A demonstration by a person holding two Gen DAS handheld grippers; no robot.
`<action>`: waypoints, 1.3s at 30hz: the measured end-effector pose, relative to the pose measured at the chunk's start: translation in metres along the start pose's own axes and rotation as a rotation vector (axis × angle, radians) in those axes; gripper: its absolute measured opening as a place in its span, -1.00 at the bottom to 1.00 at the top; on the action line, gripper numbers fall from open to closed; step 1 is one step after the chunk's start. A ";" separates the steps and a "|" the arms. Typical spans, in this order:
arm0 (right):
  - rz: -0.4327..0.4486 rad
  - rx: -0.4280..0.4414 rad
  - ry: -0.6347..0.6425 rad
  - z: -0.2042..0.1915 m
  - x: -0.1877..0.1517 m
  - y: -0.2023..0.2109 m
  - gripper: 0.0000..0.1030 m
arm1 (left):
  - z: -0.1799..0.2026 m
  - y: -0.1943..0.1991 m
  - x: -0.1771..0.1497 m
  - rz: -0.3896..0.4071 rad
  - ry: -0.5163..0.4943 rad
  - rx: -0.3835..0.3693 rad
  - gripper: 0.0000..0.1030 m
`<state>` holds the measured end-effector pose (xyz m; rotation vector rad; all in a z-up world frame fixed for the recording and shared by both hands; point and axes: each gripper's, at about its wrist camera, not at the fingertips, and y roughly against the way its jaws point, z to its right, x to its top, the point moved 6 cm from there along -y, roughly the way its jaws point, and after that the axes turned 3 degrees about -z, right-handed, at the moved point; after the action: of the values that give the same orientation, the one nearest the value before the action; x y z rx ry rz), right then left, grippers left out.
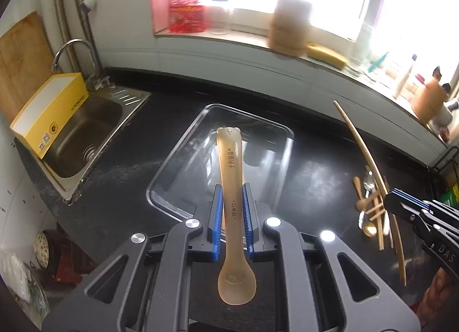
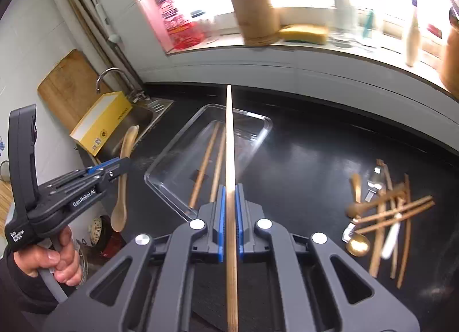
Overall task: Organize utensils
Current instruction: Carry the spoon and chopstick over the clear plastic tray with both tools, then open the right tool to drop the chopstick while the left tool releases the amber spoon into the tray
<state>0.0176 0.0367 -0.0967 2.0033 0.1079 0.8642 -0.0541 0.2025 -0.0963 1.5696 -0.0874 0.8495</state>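
Left gripper (image 1: pixel 232 197) clamps a translucent amber spoon (image 1: pixel 231 188) by the handle between its blue pads, bowl end back toward the camera, bear-shaped handle tip pointing forward. In the left wrist view it hangs over a clear glass tray (image 1: pixel 172 160) sitting on the black countertop (image 1: pixel 315 177). Tray looks bare here apart from reflections. Steel sink (image 1: pixel 83 137) with a faucet to the left, a yellow box (image 1: pixel 48 111) leaning in it, a wooden cutting board (image 1: pixel 20 56) behind against the wall. Right edge: right gripper (image 1: pixel 393 203) clenched on a long wooden chopstick (image 1: pixel 361 142), slanting up and away. Just left of that gripper on the counter, a loose pile of utensils (image 1: pixel 370 205): wooden spoons, chopsticks, a gold spoon. Windowsill items are blurred.

Right wrist view: right gripper (image 2: pixel 230 205) shut tight on the chopstick (image 2: pixel 229 160), which runs straight up the frame over the glass tray (image 2: pixel 160 165). 2 wooden chopsticks in the tray (image 2: pixel 205 160) already, lying lengthwise side by side. Left gripper (image 2: pixel 123 164) at left, held by a hand (image 2: pixel 54 260) with a dark sleeve, gripping the amber spoon (image 2: pixel 123 177), which hangs bowl down just left of the tray. Utensil pile (image 2: pixel 384 211) well right of the tray on the countertop (image 2: pixel 301 160): crossed chopsticks, wooden spoon, gold spoon, a white-handled piece, 1 metal piece. Sink, yellow box, cutting board at upper left.
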 end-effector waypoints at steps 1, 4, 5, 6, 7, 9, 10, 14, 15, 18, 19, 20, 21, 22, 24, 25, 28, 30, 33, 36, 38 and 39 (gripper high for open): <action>-0.005 0.009 0.007 -0.007 0.004 -0.007 -0.86 | -0.004 -0.003 0.003 -0.002 0.006 0.000 -0.75; -0.016 0.025 0.023 -0.020 0.015 -0.021 -0.86 | -0.017 -0.011 0.011 -0.009 0.021 0.001 -0.75; -0.022 0.029 0.029 -0.025 0.020 -0.027 -0.86 | -0.019 -0.014 0.013 -0.012 0.023 0.001 -0.75; -0.027 0.031 0.031 -0.028 0.023 -0.033 -0.86 | -0.022 -0.017 0.016 -0.013 0.026 -0.001 -0.75; -0.033 0.034 0.033 -0.030 0.027 -0.038 -0.86 | -0.024 -0.021 0.019 -0.017 0.027 -0.003 -0.75; -0.045 0.037 0.034 -0.033 0.033 -0.047 -0.86 | -0.027 -0.028 0.023 -0.026 0.027 -0.008 -0.75; -0.051 0.039 0.034 -0.034 0.036 -0.052 -0.86 | -0.028 -0.032 0.025 -0.030 0.028 -0.011 -0.75; -0.076 0.046 0.030 -0.034 0.043 -0.069 -0.86 | -0.030 -0.048 0.032 -0.048 0.029 -0.020 -0.75; -0.085 0.049 0.025 -0.033 0.045 -0.075 -0.86 | -0.030 -0.051 0.033 -0.052 0.031 -0.023 -0.75; -0.108 0.061 0.006 -0.031 0.051 -0.091 -0.86 | -0.033 -0.070 0.038 -0.074 0.040 -0.034 -0.75; -0.116 0.069 -0.002 -0.031 0.053 -0.097 -0.86 | -0.033 -0.075 0.039 -0.081 0.042 -0.039 -0.75; -0.123 0.079 -0.012 -0.030 0.055 -0.104 -0.86 | -0.033 -0.081 0.040 -0.088 0.041 -0.044 -0.75; -0.127 0.087 -0.023 -0.027 0.055 -0.108 -0.86 | -0.033 -0.088 0.042 -0.090 0.042 -0.045 -0.75; -0.135 0.096 -0.032 -0.027 0.057 -0.114 -0.86 | -0.033 -0.094 0.043 -0.095 0.041 -0.050 -0.75; -0.150 0.115 -0.058 -0.023 0.060 -0.128 -0.86 | -0.033 -0.104 0.045 -0.104 0.038 -0.057 -0.75; -0.159 0.129 -0.071 -0.022 0.060 -0.135 -0.86 | -0.032 -0.111 0.046 -0.114 0.037 -0.061 -0.75; -0.181 0.148 -0.095 -0.019 0.062 -0.156 -0.86 | -0.033 -0.128 0.046 -0.129 0.040 -0.072 -0.75; -0.194 0.143 -0.095 -0.018 0.061 -0.166 -0.86 | -0.034 -0.141 0.047 -0.144 0.043 -0.077 -0.75; -0.222 0.132 -0.088 -0.018 0.061 -0.186 -0.86 | -0.036 -0.154 0.048 -0.159 0.041 -0.080 -0.75; -0.249 0.124 -0.089 -0.018 0.060 -0.203 -0.86 | -0.039 -0.167 0.048 -0.175 0.043 -0.078 -0.75; -0.262 0.124 -0.091 -0.017 0.060 -0.211 -0.86 | -0.041 -0.173 0.049 -0.183 0.047 -0.076 -0.75; -0.266 0.126 -0.094 -0.015 0.060 -0.214 -0.86 | -0.042 -0.177 0.049 -0.189 0.048 -0.076 -0.75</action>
<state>0.1072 0.1936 -0.2264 2.0837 0.3743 0.6056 0.0532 0.2973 -0.2186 1.4597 0.0620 0.7264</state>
